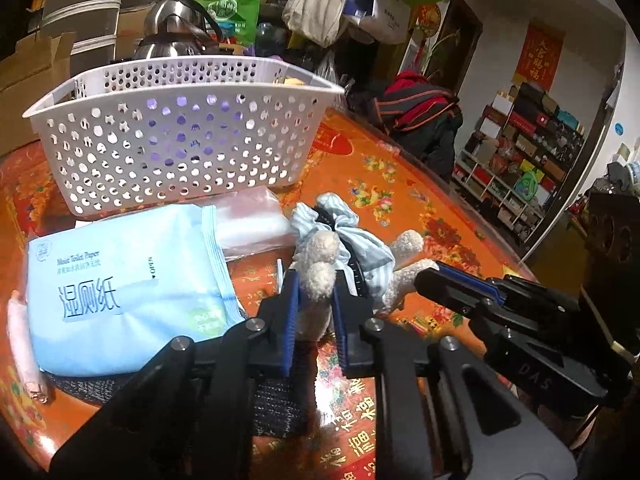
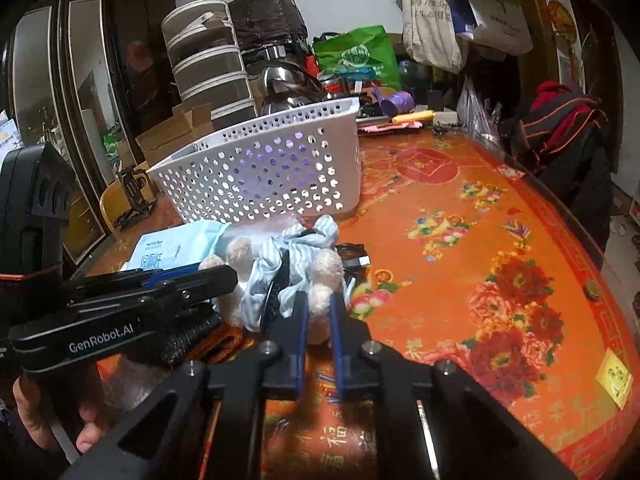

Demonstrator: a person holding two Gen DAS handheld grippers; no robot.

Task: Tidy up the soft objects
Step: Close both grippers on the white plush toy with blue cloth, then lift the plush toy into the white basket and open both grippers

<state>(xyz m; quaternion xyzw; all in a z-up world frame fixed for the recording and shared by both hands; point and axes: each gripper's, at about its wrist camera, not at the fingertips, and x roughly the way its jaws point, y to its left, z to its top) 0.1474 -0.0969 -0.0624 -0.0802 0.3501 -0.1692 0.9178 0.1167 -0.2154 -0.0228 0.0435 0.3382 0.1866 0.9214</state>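
A small plush toy point(image 1: 320, 256) with fuzzy cream limbs and blue-striped cloth lies on the orange table point(image 1: 400, 200), in front of a white perforated basket point(image 1: 180, 136). My left gripper point(image 1: 316, 280) is shut on one fuzzy limb of the toy. My right gripper point(image 2: 319, 300) is shut on another fuzzy limb point(image 2: 324, 300) of the same toy point(image 2: 292, 264). Each gripper shows from the side in the other's view: the right one point(image 1: 432, 276), the left one point(image 2: 224, 276). The basket point(image 2: 272, 168) stands behind the toy, with something purple inside.
A light blue wet-wipe pack point(image 1: 124, 288) lies left of the toy, with a clear plastic bag point(image 1: 252, 220) behind it and a dark knitted item point(image 1: 272, 404) under my left gripper. A steel kettle point(image 1: 176, 28), bags and boxes crowd the table's far side.
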